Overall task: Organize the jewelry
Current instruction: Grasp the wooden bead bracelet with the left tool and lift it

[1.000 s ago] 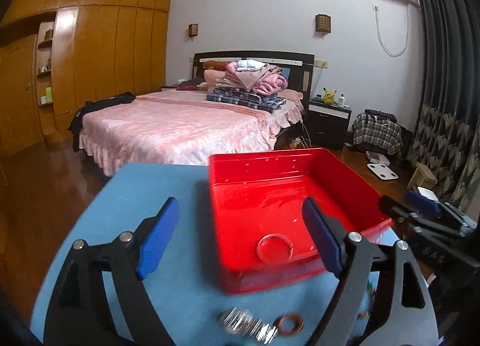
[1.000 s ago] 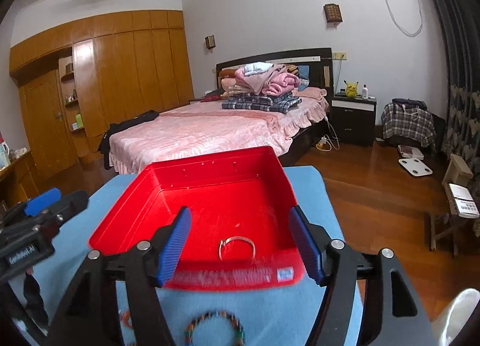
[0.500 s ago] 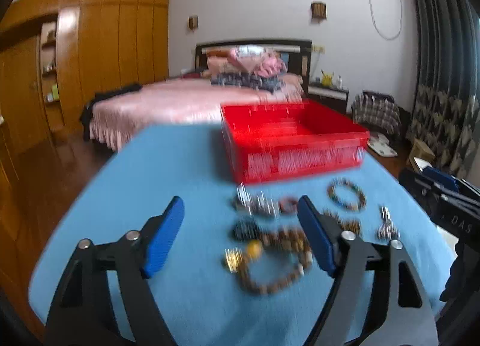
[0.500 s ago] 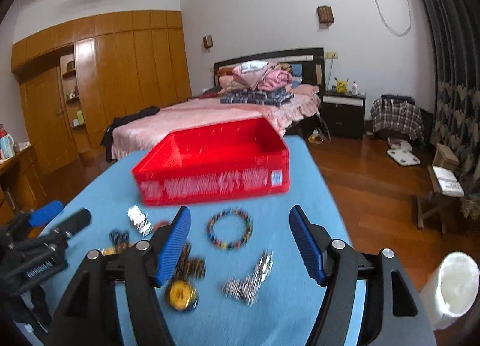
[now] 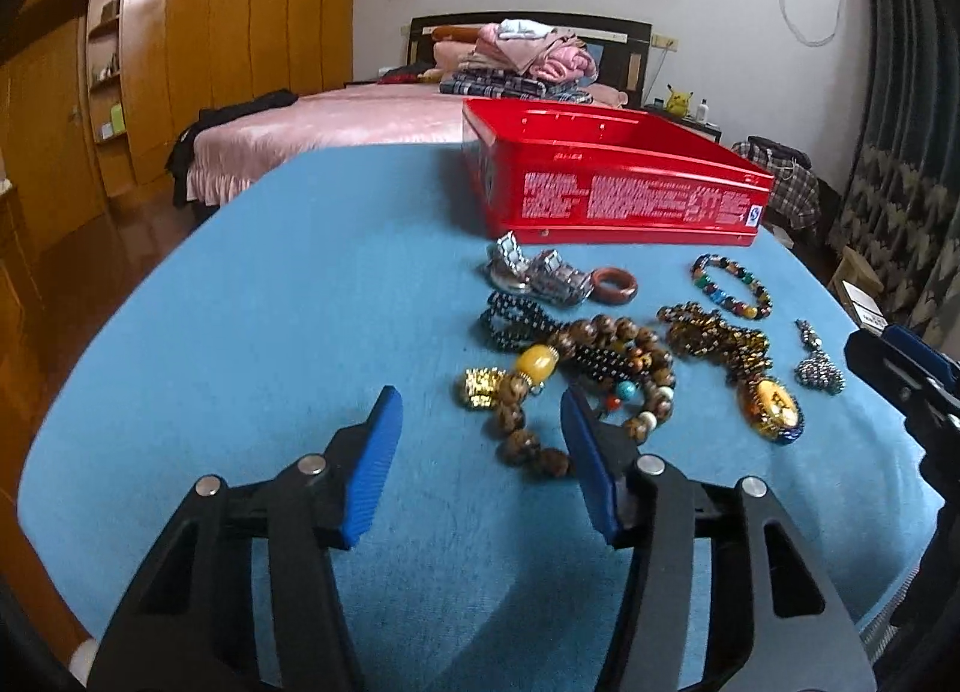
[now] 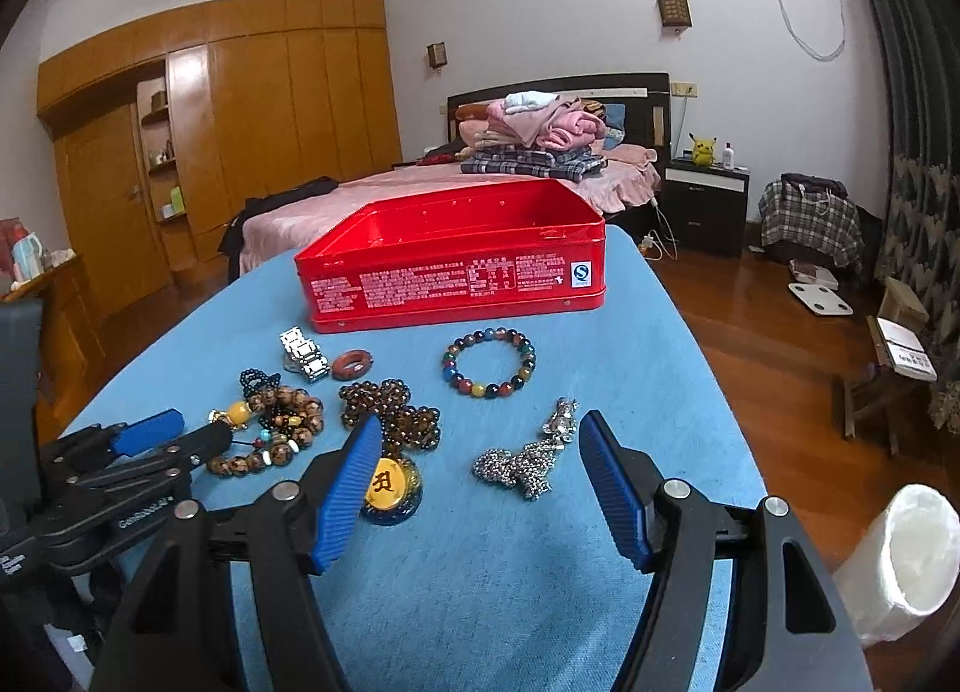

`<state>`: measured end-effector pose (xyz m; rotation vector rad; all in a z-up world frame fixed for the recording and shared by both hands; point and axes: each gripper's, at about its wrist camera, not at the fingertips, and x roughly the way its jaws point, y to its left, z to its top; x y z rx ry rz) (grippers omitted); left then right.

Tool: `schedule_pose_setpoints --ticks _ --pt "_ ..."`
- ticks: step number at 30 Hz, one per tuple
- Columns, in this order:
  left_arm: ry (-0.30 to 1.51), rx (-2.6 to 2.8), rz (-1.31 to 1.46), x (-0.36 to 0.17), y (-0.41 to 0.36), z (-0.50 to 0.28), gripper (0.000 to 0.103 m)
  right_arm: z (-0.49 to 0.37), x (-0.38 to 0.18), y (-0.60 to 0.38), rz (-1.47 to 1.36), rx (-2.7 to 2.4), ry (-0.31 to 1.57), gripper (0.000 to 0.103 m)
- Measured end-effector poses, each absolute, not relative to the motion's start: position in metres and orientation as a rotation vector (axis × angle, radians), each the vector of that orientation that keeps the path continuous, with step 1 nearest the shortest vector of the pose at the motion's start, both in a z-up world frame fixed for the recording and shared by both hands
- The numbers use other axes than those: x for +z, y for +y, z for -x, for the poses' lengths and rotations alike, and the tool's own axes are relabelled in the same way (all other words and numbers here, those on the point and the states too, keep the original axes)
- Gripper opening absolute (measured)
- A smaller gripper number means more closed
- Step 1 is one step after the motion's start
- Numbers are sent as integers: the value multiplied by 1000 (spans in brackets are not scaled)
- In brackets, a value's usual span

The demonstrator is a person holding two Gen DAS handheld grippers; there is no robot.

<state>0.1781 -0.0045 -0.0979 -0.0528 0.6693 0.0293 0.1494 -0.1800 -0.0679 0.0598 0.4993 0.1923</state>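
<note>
Jewelry lies loose on the blue cloth (image 6: 630,368). Right gripper (image 6: 480,482) gapes empty, silver chain (image 6: 528,461) at its twelve o'clock; left gripper (image 5: 480,452) likewise spread. Next grasp looks pending (probably chain), then red tin (image 6: 450,278).

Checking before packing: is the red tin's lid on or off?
Off: the red tin stands open-topped, its inner walls visible; no lid in view.

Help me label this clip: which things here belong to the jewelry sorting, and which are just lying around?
Job: red tin, multicolour bead bracelet, silver chain, wooden bead bracelet, metal watch.
Lying about: white roll, bed, scale.
</note>
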Motion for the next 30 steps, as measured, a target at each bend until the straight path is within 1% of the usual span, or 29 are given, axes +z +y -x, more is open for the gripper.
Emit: schedule_pose_setpoints --ticks 8,9,10,11,12,13,14,17,20,24,30 --pt "680 27 73 -102 -7 -184 49 -149 -70 -180 -62 195 500 67" --pt "684 28 67 -102 -8 -185 46 -149 -70 -179 -62 196 500 67" --pt "687 25 61 -102 -11 -186 40 -149 -70 -179 -62 196 501 67" --pt "687 22 58 -102 -14 -189 37 -149 -71 -179 -61 196 502 67" --pt "687 20 51 -102 -17 -189 31 -149 -71 -179 -60 197 503 67" --pt "687 12 47 -102 -21 -190 21 -150 -72 -178 -57 198 505 67" --pt "684 1 47 -102 -22 -190 15 -150 -72 -179 -55 197 505 67" --pt "677 -14 82 -101 -21 -190 11 -148 -72 -180 -55 191 503 67" --pt "640 -62 147 -93 -14 -186 10 -149 -72 -183 -62 185 503 67" --pt "543 -127 167 -67 -16 -175 10 -150 -71 -183 -65 184 496 67" --pt "507 -148 157 -53 -21 -168 10 -148 -69 -179 -59 201 490 67"
